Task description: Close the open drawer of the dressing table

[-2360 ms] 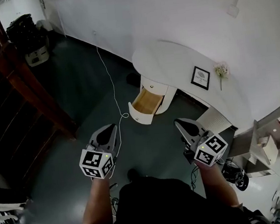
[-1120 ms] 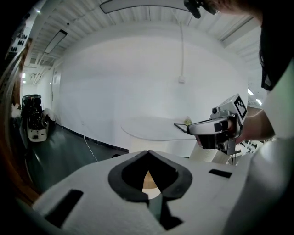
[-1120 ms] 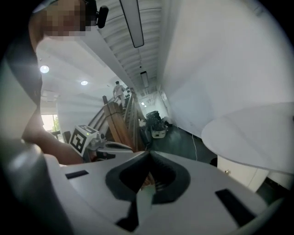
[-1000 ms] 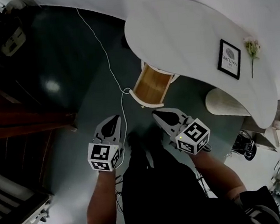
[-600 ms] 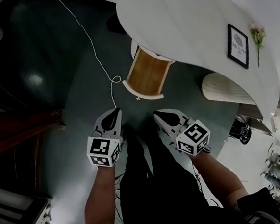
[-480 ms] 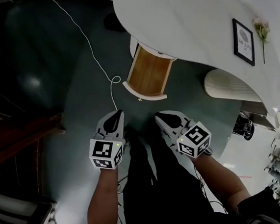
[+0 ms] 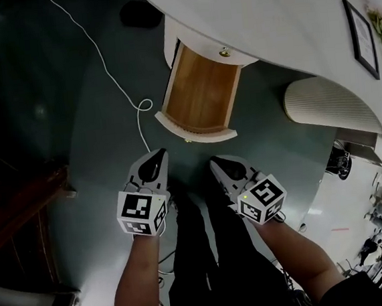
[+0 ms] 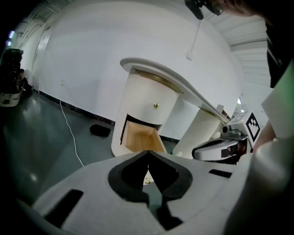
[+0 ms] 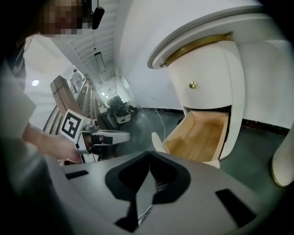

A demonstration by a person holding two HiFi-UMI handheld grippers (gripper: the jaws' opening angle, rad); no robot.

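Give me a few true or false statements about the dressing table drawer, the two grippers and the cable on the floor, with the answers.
1. The drawer is pulled out and its wooden inside is bare. True.
2. The left gripper touches the drawer front. False: it is short of the front, over the floor.
3. The left gripper and the right gripper are both shut with nothing in them. True.
4. The white cable lies inside the drawer. False: it runs along the floor beside the drawer.

No readable text anywhere, print in the framed picture [image 7: 362,37] too small to make out
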